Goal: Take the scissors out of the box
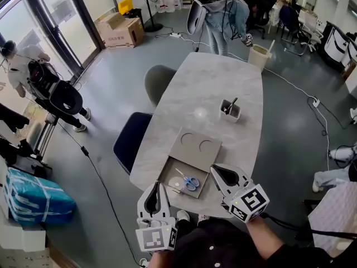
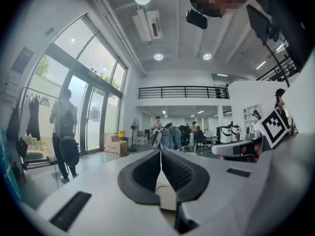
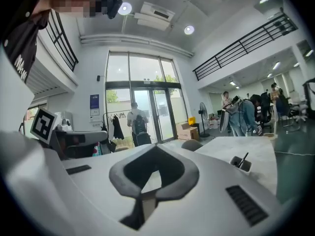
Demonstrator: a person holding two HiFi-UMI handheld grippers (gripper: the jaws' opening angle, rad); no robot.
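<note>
Lying flat in the open box point(image 1: 169, 176) at the counter's point(image 1: 223, 77) near end, the scissors point(image 1: 188, 181) look light, stiff and slick-bladed; the blue handle loops seem the safest hold. Left gripper point(image 1: 157, 186) and right gripper point(image 1: 216, 170) hover just beside the box, fingers together, empty.

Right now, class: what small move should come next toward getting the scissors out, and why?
Probably open the right hand-held gripper and lower it: its jaws are together, and the scissors lie in the open box close to its tip.
</note>
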